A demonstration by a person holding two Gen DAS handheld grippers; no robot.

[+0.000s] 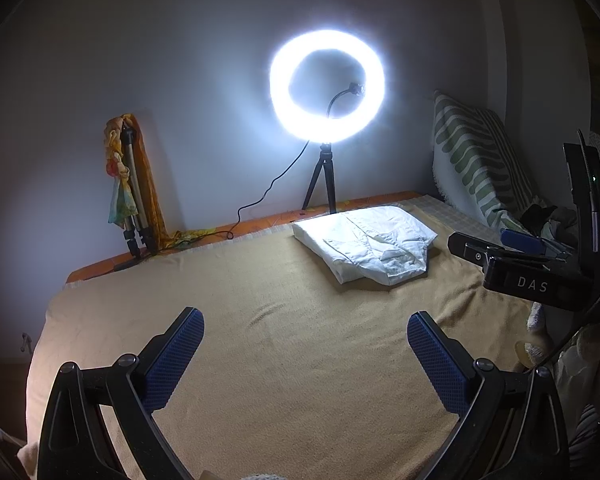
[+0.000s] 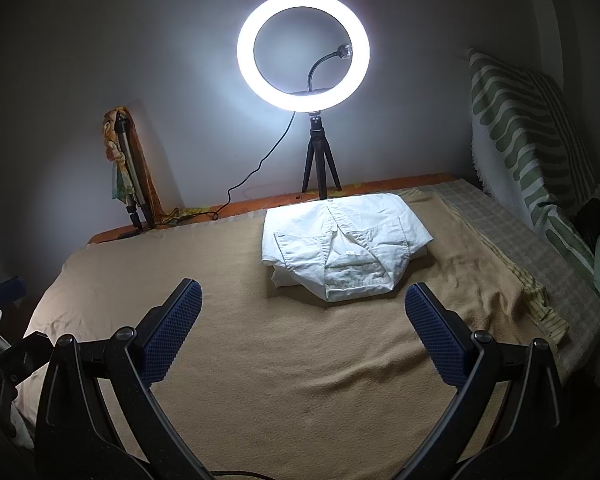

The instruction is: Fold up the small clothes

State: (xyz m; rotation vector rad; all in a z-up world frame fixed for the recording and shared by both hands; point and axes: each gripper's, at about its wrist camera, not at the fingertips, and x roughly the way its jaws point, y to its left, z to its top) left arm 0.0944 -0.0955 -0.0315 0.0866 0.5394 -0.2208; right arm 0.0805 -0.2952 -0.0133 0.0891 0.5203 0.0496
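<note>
The white shirt (image 1: 366,242) lies in the right middle of the left wrist view, on the tan blanket (image 1: 260,340) that covers the bed, close to the far edge and just in front of the tripod of the ring light (image 1: 327,86). It is already a compact folded bundle, so I judge the folding of this piece done or nearly done; what may be left is a last tidy or setting it aside. Its long axis runs from upper left to lower right in this frame. The left claw (image 1: 305,334) hangs over bare blanket at the bottom of the frame, jaws spread wide, holding nothing and well apart from the shirt. The right claw (image 1: 512,242) shows at the right edge, beside the shirt; its gap cannot be read from here. A folded stand wrapped in colourful cloth (image 1: 130,184) leans on the wall at the left.

In the right wrist view the shirt (image 2: 342,240) sits at centre, above the right claw (image 2: 303,306), whose jaws stand wide and empty, near the bundle's closest edge but not touching. The collar and placket face up; the collar end points toward the bottom of the frame and the hem end toward the ring light (image 2: 303,52), so its axis runs roughly top to bottom. A striped pillow (image 2: 532,136) leans at the right. No other loose garment is clearly visible on the blanket (image 2: 280,380).
</note>
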